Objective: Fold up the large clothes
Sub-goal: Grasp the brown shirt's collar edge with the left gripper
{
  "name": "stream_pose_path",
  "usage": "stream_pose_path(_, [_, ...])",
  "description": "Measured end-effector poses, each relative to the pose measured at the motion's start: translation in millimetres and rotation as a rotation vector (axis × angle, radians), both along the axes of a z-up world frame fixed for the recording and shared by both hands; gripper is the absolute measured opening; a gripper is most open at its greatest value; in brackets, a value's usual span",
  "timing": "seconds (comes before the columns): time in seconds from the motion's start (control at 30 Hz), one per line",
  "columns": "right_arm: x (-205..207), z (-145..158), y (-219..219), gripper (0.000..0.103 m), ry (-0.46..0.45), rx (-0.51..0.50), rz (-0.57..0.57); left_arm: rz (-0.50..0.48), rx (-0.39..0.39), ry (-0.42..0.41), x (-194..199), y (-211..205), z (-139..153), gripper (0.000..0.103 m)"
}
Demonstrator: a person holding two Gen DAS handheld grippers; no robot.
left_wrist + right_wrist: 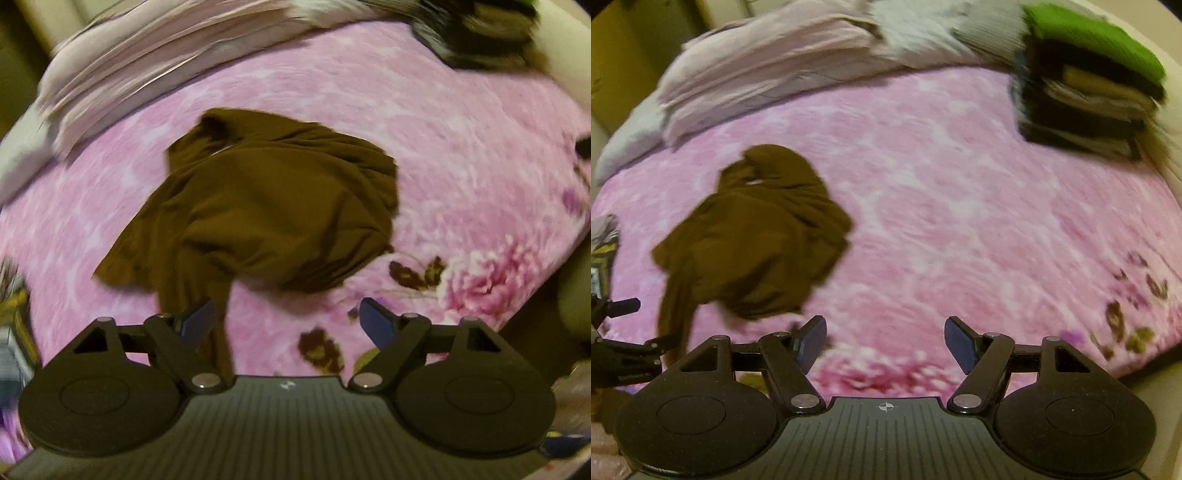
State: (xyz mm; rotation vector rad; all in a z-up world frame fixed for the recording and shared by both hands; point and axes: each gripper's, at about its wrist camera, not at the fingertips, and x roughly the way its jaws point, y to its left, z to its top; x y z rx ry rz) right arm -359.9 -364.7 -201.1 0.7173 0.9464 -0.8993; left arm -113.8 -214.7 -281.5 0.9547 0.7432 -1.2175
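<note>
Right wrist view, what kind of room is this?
Most likely a bedroom: a pink floral bedspread covers a bed, with a pale rumpled duvet at its far edge and a stack of folded clothes.

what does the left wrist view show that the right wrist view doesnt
Only the left wrist view shows the big pink flower print on the blanket. Only the right wrist view shows the green-topped stack of folded clothes clearly, plus the left gripper at its edge. Both show the crumpled brown garment on the pink blanket, the pale bedding behind it, and open jaws; the right gripper holds nothing.
</note>
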Motion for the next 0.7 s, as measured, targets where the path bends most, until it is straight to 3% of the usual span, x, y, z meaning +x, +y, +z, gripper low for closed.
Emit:
stream_pose_path(0.17, [-41, -25, -15, 0.068, 0.052, 0.026, -0.100, -0.199, -0.048, -0.078, -39, -29, -48, 0.081])
stream_pose_path(0.3, [-68, -40, -18, 0.068, 0.086, 0.039, -0.158, -0.331, -0.040, -0.179, -62, -47, -94, 0.081])
stream_pose_path(0.5, [-92, -62, -23, 0.068, 0.136, 0.065, -0.237, -0.376, -0.015, -0.239, -64, -70, -142, 0.078])
stream_pose_path(0.63, [-91, -75, -23, 0.068, 0.148, 0.081, -0.242, -0.388, -0.062, -0.247, -55, -76, -155, 0.078])
stream_pose_path(0.67, [-88, -78, -24, 0.068, 0.151, 0.084, -0.240, -0.395, -0.074, -0.248, -52, -76, -156, 0.076])
stream_pose_path(0.7, [-85, -80, -26, 0.068, 0.150, 0.088, -0.235, -0.400, -0.081, -0.257, -49, -76, -157, 0.063])
